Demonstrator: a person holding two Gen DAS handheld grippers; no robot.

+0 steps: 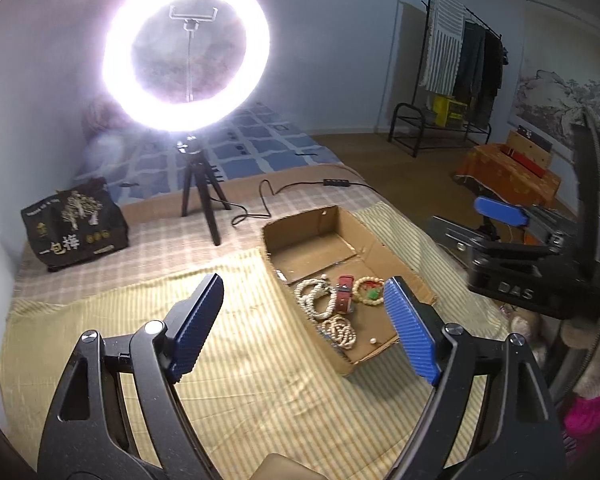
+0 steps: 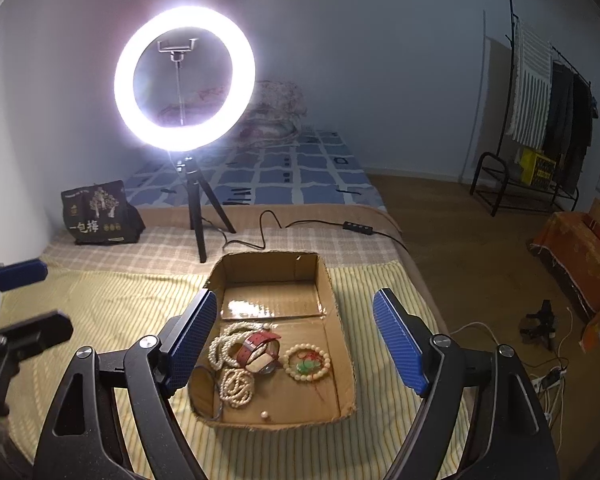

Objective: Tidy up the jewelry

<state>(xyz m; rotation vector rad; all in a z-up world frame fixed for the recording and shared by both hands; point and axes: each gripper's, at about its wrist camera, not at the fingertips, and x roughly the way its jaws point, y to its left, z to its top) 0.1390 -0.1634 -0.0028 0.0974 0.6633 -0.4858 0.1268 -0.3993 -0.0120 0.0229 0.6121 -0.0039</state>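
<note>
A shallow cardboard box (image 2: 334,280) lies on a striped yellow cloth (image 2: 100,304); it also shows in the left wrist view (image 1: 312,224). It holds pale bead necklaces (image 2: 228,346), a coiled bead strand (image 2: 238,388), a red watch (image 2: 260,348), a bead bracelet with a green pendant (image 2: 308,362) and a loose pearl (image 2: 265,415). My right gripper (image 2: 300,344) is open above the box, empty. My left gripper (image 1: 306,328) is open and empty, to the box's left. The right gripper (image 1: 500,212) appears at the right of the left wrist view.
A lit ring light on a black tripod (image 2: 198,216) stands behind the box, its cable (image 2: 300,224) trailing right. A black printed bag (image 2: 100,216) sits at the back left. The bed's right edge drops to the floor, with cables (image 2: 548,376) and a clothes rack (image 2: 540,120).
</note>
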